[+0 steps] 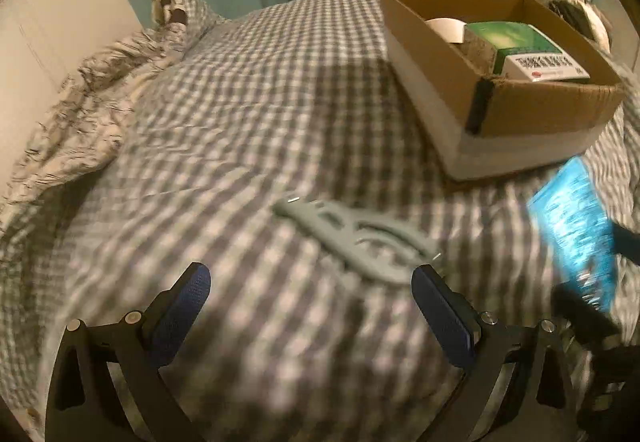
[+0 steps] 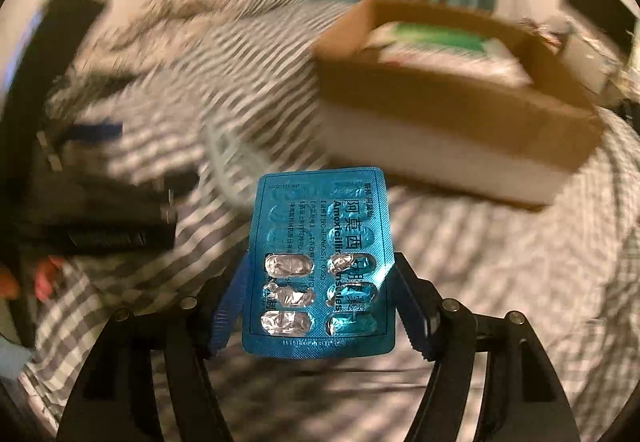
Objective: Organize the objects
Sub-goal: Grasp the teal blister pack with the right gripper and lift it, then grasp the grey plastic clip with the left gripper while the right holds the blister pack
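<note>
The right gripper (image 2: 320, 282) clasps a blister pack (image 2: 320, 262) by its two long edges, with the pack standing up between the pads, just short of the box (image 2: 460, 114) and above the bed (image 2: 500, 262). That grip is thin: the pads bear only on the foil's rims, so a quick swing toward the box could let the pack twist or slip out and drop onto the checked cover before it clears the wall. The blur here suggests the hand is moving fast, which adds to that risk.

The pack is blue foil with printed text; several lower pockets are torn open and silver, the upper ones look sealed.

The left gripper (image 1: 310, 296) hangs spread and empty over the bed, near a pale flat tool (image 1: 356, 238) lying well short of the box (image 1: 520, 114).
</note>
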A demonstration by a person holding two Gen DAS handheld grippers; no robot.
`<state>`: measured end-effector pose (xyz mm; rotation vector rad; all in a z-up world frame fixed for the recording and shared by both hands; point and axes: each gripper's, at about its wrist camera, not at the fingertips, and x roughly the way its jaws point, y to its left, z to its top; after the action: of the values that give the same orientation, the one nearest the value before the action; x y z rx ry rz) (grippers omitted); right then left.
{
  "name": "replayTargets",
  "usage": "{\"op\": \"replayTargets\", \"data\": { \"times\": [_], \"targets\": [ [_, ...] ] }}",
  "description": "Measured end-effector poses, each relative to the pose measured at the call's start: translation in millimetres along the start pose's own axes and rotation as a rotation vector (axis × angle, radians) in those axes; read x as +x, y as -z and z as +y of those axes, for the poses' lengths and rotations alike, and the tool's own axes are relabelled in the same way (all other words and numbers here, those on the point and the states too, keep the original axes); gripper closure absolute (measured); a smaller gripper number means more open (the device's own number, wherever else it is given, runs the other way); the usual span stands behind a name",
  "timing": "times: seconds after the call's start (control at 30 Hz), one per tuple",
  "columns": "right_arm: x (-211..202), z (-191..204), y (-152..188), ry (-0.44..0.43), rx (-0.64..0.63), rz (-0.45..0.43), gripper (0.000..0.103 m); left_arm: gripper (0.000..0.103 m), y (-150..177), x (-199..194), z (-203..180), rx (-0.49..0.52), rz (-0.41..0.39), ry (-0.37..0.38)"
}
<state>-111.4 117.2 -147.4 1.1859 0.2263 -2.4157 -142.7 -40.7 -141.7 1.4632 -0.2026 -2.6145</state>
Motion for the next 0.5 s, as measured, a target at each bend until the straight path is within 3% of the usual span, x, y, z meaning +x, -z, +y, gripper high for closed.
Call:
{"op": "replayTargets", "data": {
  "times": [0.07, 0.23, 0.37, 0.5],
  "targets": [
    [-10.2, -17.0, -5.4, 0.017, 0.035, -0.031, 0.035, 0.0, -6.3, 16.3, -10.0, -0.04, 0.01, -0.005],
    [-24.1, -50.5, -2.5, 0.077, 0.09, -0.064, 0.034, 0.0, -17.1, 54.2, -23.9, -0.08, 0.031, -0.104],
    [-19.3, -65.0, 2.6, 0.076, 0.131, -0.043, 0.034, 0.0, -14.0, 65.6, -40.4, -0.006, 0.021, -0.098],
    [-21.9, -67.4, 3.8, 0.071, 0.133, -0.042, 0.034, 0.012, -7.6, 61.5, -36.0, -0.01, 0.014, 0.014]
  ]
}}
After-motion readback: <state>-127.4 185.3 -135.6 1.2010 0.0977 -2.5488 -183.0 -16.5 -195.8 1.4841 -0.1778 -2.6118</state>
